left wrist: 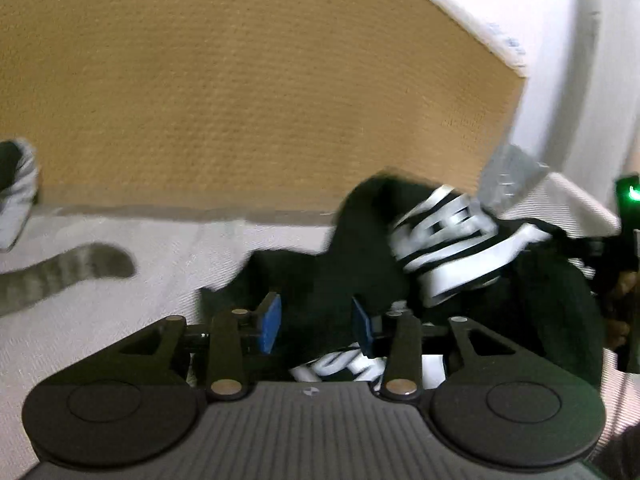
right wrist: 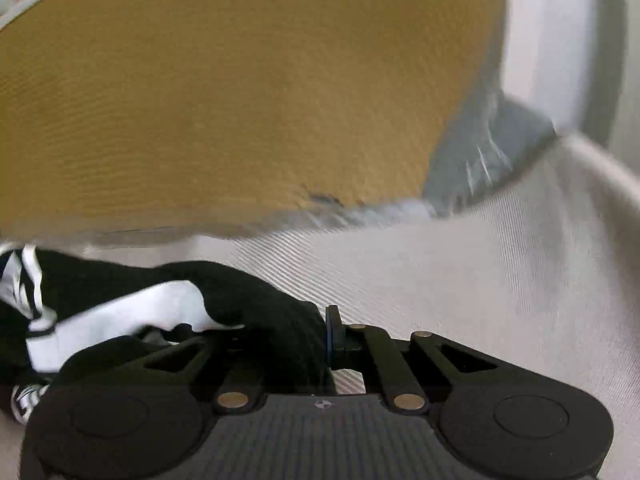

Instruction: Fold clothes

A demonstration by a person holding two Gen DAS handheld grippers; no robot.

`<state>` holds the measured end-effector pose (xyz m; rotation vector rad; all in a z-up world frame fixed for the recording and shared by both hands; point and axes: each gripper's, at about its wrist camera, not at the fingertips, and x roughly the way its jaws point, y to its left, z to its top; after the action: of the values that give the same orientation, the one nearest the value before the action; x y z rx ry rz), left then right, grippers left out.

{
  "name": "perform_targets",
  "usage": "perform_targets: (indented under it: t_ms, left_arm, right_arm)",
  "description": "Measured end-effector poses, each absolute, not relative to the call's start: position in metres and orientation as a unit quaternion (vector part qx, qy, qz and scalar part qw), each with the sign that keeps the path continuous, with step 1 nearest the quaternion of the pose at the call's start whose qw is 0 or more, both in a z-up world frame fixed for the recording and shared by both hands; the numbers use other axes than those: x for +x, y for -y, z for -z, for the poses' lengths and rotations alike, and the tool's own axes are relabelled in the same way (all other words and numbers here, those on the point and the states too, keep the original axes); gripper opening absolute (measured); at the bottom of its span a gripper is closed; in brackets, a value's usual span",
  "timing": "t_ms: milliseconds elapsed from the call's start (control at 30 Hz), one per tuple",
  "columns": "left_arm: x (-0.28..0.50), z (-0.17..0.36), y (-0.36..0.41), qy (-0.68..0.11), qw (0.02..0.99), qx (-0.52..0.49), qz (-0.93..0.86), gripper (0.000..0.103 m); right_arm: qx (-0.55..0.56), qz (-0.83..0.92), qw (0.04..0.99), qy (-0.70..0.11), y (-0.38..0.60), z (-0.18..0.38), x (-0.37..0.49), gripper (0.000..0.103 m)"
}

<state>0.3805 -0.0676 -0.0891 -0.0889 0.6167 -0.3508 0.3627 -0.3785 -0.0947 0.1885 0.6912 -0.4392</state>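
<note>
Left wrist view shows the left gripper (left wrist: 316, 322) fingers spread around the black-and-white garment (left wrist: 420, 264) lying on the bed sheet (left wrist: 120, 320), while the right gripper (right wrist: 326, 340) pinches its edge, likely to lay a fold.

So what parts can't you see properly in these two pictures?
- Black and white garment: its type is unclear; crumpled and blurred in the left wrist view, cut off by the left edge in the right wrist view.
- White lettering: blurred, unreadable.
- Right gripper: one finger hidden under black cloth.
- Grey striped piece: cut off at the left edge.
- Grey thing beside the tan board: motion-blurred.
</note>
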Motion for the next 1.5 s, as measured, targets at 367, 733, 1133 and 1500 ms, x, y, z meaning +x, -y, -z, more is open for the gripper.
perform_targets:
  t_ms: [367,733,1133,1500]
  left_arm:
    - [0.4,0.154,0.047,-0.331,0.939,-0.059,0.07,0.045]
    - [0.399,0.18,0.039,-0.302,0.946,-0.089,0.083,0.049]
    - [0.396,0.183,0.064,-0.291,0.955,-0.012,0.055,0.052]
    - [0.394,0.184,0.069,-0.283,0.958,-0.001,0.048,0.052]
  right_arm:
    - [0.262,0.234,0.869,-0.348,0.442,0.156,0.331,0.016]
    - [0.255,0.196,0.885,-0.337,0.445,0.136,0.317,0.019]
    - [0.014,0.098,0.955,-0.278,0.368,0.049,0.308,0.024]
    - [0.018,0.154,0.954,-0.255,0.363,0.04,0.357,0.035]
